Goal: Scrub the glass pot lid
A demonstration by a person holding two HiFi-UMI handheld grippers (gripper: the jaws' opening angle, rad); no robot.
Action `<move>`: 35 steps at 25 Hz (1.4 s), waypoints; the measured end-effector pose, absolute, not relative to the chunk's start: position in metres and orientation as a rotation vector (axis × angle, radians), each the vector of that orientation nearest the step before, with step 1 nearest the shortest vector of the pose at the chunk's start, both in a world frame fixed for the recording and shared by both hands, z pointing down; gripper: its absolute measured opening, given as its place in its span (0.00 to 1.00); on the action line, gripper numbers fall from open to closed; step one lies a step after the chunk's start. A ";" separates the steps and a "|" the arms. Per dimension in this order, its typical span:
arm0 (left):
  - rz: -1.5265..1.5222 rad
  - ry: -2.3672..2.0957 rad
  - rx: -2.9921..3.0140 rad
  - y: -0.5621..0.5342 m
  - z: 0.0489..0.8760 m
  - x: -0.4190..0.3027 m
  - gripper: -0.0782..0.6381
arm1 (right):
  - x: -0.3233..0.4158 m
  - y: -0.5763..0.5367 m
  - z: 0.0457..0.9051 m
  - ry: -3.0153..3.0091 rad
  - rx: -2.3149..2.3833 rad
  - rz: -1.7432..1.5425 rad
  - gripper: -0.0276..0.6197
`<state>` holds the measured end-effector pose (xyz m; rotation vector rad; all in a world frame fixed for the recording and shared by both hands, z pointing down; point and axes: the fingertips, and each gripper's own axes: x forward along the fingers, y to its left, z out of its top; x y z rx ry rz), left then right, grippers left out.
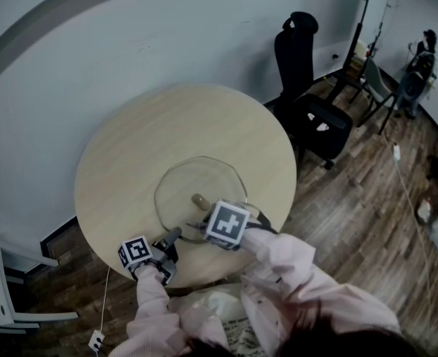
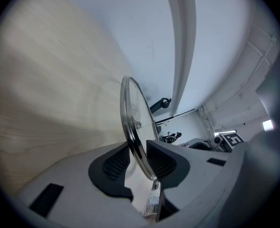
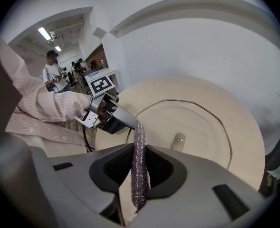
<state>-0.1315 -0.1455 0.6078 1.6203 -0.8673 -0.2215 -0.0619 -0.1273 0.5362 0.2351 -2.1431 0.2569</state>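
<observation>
We are holding a gripper in each hand over a round wooden table. The left gripper is clamping the metal rim of the glass pot lid, steadying it low over the tabletop. The right gripper is pinching a purple scrubbing cloth edge-on between its jaws. The lid's broad face is spreading straight ahead of and below the right gripper, its knob just beyond the cloth. The right gripper is nearer the glass, so scrubbing likely falls to it.
</observation>
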 end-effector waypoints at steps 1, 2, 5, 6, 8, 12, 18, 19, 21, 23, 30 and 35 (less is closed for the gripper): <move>-0.222 -0.869 1.620 -0.145 0.608 -0.132 0.27 | -0.062 -0.126 0.536 -2.146 0.232 0.260 0.18; -0.223 -0.870 1.619 -0.146 0.607 -0.132 0.27 | -0.063 -0.126 0.535 -2.150 0.228 0.265 0.18; -0.223 -0.873 1.618 -0.148 0.606 -0.132 0.27 | -0.065 -0.126 0.531 -2.167 0.217 0.275 0.18; -0.223 -0.873 1.618 -0.148 0.606 -0.131 0.27 | -0.066 -0.125 0.530 -2.171 0.214 0.277 0.18; -0.224 -0.874 1.617 -0.147 0.607 -0.131 0.27 | -0.067 -0.123 0.530 -2.174 0.208 0.277 0.18; -0.211 -0.882 1.621 -0.146 0.607 -0.131 0.28 | -0.066 -0.123 0.531 -2.174 0.203 0.287 0.18; -0.204 -0.894 1.632 -0.148 0.606 -0.131 0.29 | -0.058 -0.132 0.537 -2.167 0.231 0.302 0.18; -0.201 -0.897 1.638 -0.148 0.606 -0.131 0.31 | -0.057 -0.133 0.539 -2.167 0.236 0.307 0.18; -0.188 -0.903 1.647 -0.146 0.606 -0.130 0.33 | -0.055 -0.133 0.540 -2.172 0.243 0.320 0.18; -0.174 -0.912 1.650 -0.145 0.606 -0.130 0.33 | -0.054 -0.134 0.539 -2.182 0.250 0.329 0.18; -0.188 -0.960 1.650 -0.145 0.603 -0.137 0.38 | -0.057 -0.136 0.539 -2.205 0.249 0.367 0.18; -0.208 -1.003 1.646 -0.144 0.597 -0.146 0.39 | -0.060 -0.137 0.537 -2.234 0.252 0.368 0.18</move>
